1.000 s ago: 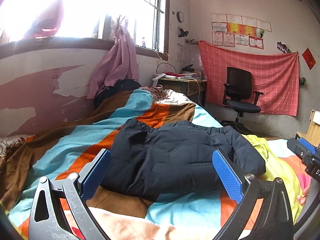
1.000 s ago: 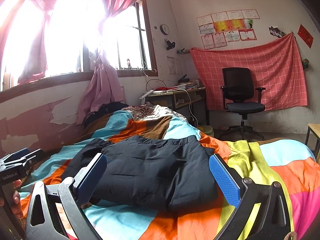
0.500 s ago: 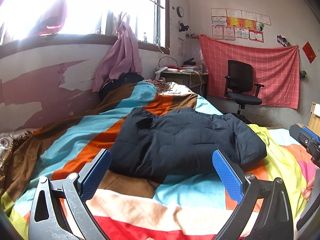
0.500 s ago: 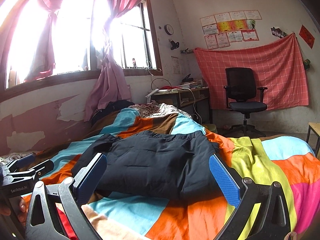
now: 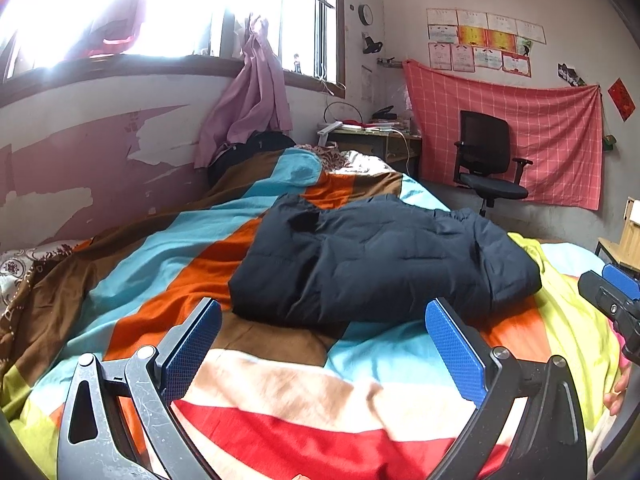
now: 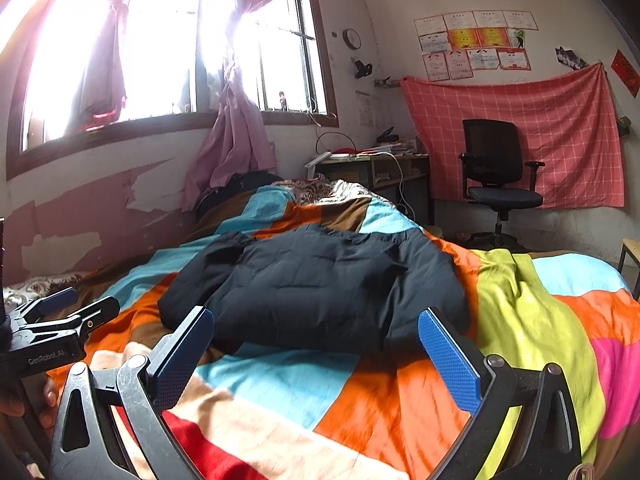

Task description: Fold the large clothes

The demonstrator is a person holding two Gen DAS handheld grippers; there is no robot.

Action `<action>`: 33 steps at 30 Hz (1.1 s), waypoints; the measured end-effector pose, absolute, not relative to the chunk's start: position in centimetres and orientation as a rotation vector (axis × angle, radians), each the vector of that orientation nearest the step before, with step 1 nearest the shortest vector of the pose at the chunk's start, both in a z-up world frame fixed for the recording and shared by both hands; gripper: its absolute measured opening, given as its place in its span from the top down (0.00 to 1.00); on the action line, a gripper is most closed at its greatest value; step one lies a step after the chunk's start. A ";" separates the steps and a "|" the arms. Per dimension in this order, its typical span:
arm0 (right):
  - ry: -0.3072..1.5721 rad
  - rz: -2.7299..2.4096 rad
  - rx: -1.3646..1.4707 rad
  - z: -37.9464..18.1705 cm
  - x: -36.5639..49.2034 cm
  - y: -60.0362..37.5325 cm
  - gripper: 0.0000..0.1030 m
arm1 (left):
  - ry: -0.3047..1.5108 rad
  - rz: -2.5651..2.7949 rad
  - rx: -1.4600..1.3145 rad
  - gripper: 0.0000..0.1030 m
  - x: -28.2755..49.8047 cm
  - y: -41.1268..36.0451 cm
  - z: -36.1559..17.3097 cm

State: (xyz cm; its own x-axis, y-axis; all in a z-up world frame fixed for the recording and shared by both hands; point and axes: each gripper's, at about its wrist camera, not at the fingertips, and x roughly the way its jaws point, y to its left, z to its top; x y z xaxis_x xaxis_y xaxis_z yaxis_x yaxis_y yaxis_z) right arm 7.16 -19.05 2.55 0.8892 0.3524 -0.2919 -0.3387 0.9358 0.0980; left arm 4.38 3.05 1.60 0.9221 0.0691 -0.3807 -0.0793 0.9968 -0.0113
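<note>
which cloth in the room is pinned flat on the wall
The red checked cloth behind the office chair: it is spread flat on the wall, while the pink curtain hangs bunched by the window.

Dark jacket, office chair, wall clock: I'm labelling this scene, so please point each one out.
Dark jacket (image 5: 384,264), left wrist view, middle of its folded top.
Office chair (image 6: 496,146), right wrist view, on the backrest.
Wall clock (image 6: 352,39), right wrist view, on its face.
</note>
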 end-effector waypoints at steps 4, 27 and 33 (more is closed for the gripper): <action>0.323 0.349 0.051 1.6 6.6 -18.8 0.00 | 0.399 0.066 -0.004 0.03 4.0 3.1 0.2; 0.405 0.312 0.032 -1.2 8.3 -18.7 0.00 | 0.430 0.064 0.006 0.03 4.2 2.9 -1.4; 0.405 0.312 0.034 -1.1 8.2 -18.6 0.00 | 0.429 0.064 0.007 0.03 4.2 2.9 -1.4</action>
State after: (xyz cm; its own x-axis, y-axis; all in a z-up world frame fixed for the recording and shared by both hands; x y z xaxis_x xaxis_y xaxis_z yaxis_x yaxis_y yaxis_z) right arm 8.24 -18.57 -1.13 0.8720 0.3055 -0.3826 -0.2922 0.9517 0.0940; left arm 4.22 2.92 -1.43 0.9072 0.0634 -0.4158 -0.0606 0.9980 0.0199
